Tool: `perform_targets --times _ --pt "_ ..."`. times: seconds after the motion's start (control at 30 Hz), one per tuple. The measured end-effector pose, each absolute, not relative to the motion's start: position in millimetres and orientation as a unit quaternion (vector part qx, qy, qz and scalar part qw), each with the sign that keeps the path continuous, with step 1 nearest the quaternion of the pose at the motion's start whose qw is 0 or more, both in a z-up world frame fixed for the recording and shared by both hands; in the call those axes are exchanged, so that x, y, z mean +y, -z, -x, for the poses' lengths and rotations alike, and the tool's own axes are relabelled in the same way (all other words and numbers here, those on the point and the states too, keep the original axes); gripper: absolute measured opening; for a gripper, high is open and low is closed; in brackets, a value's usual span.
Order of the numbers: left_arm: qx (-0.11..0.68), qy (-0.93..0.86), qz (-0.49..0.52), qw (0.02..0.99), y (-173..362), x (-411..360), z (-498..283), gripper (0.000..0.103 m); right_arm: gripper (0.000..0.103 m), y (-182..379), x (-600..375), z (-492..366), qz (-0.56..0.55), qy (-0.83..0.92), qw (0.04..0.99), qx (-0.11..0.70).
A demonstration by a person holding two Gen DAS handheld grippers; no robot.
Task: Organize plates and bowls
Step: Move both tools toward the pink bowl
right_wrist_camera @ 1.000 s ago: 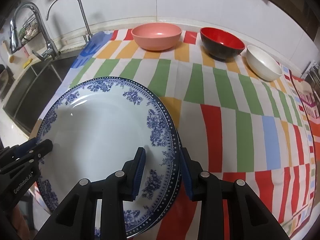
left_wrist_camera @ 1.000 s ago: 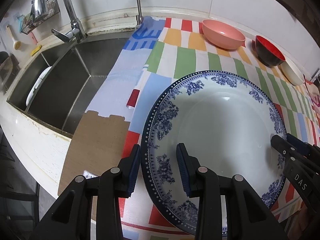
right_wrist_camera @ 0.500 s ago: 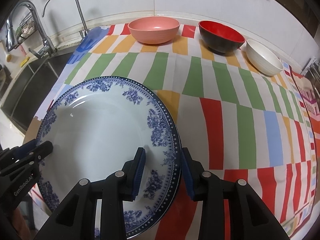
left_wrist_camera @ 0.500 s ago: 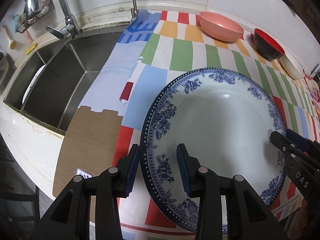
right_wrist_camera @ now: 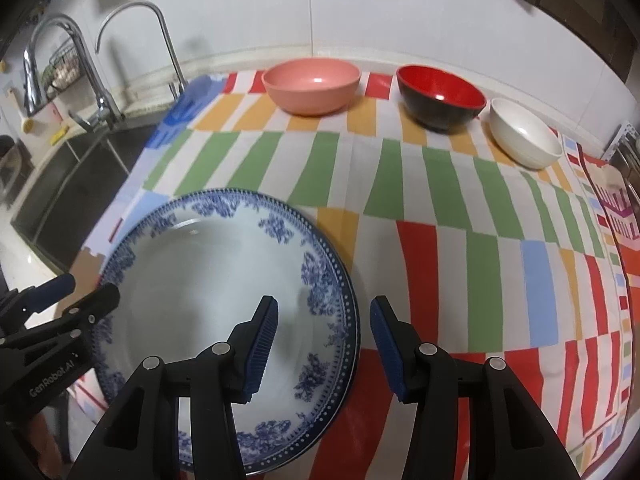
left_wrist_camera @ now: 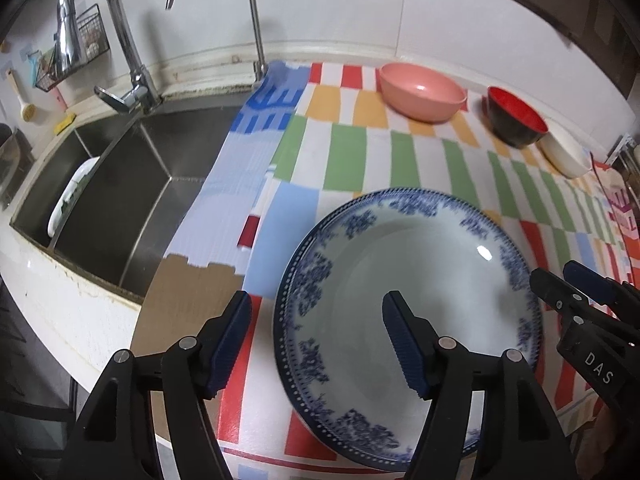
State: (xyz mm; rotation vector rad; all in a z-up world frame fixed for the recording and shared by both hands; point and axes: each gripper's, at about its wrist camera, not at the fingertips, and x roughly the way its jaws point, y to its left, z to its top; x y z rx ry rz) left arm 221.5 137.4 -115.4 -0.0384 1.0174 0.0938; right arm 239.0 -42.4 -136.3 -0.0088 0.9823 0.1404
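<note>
A white plate with a blue flower rim lies on the striped cloth near the counter's front edge; a second rim shows just under it. My left gripper straddles its left rim, jaws opening, pads clear of the rim. My right gripper straddles the right rim, jaws also opening and not pressing it. Each gripper shows in the other's view: the right gripper and the left gripper. A pink bowl, a red-and-black bowl and a white bowl stand in a row by the back wall.
A steel sink with two taps lies left of the cloth, a white dish leaning in its far basin. Brown cardboard sticks out under the cloth at the front left. A wire basket hangs on the wall.
Both grippers' jaws have spread and let go of the plate's rim. The left gripper has lifted a little, so the sink and taps show more fully.
</note>
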Motion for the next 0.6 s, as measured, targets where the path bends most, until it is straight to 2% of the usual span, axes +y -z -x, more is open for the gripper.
perform_targets --times 0.17,0.6 --pt "0.466 -0.037 0.010 0.884 100 128 -223 0.071 0.049 121 -49 -237 0.001 -0.068 0.889 0.452" --pt "0.420 -0.032 -0.003 0.907 65 98 -236 0.072 0.049 92 -83 -244 -0.004 -0.063 0.903 0.424"
